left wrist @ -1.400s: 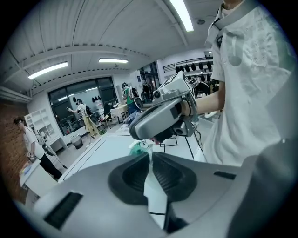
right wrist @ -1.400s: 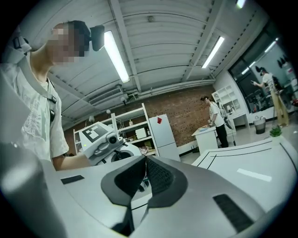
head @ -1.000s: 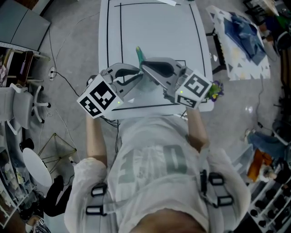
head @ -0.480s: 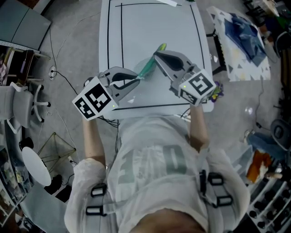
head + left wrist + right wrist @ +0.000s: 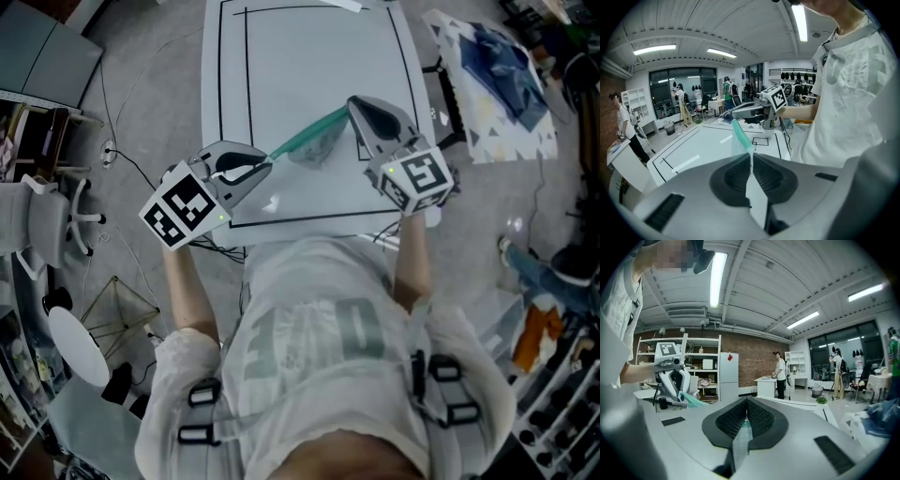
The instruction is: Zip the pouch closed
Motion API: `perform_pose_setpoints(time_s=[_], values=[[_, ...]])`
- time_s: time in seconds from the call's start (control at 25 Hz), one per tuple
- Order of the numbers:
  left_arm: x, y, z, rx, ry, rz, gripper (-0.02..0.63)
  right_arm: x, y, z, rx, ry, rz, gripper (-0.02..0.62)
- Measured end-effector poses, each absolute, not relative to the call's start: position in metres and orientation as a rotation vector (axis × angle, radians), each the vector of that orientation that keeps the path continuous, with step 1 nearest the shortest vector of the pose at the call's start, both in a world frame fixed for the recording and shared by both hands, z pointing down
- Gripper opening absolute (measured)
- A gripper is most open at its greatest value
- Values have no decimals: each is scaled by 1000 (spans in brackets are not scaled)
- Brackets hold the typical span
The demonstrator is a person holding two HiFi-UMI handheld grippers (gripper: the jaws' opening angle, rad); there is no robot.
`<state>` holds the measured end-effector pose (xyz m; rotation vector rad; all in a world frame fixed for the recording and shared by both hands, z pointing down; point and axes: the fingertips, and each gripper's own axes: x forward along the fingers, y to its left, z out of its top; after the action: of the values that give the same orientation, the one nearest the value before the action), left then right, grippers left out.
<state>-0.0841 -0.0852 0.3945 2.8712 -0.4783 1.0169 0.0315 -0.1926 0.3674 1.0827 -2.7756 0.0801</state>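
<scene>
Grey jaws on my left gripper [image 5: 266, 165] are pressed together on one end of the pouch [image 5: 312, 142], right where its teal zip edge runs out. From there the pouch stretches taut up and to the right, held above the white table [image 5: 300, 56], with its translucent body hanging under the zip line. It crosses over the black outline [image 5: 247, 94] marked on the tabletop. At the far end my right gripper [image 5: 355, 105] is fully closed too, with a sliver of the teal zip caught between its pads.
</scene>
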Motion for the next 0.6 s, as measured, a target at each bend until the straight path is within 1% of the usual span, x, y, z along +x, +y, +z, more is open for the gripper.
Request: perform_pose_setpoints(time_s=[0.24,0.6], values=[[-84,-86,396,2861,-488,1022,20,38,-189,368,1105,-2785,170,9],[-79,-79,393,2863,-481,947,20,50,-166,361,1150,-2740,283,9]])
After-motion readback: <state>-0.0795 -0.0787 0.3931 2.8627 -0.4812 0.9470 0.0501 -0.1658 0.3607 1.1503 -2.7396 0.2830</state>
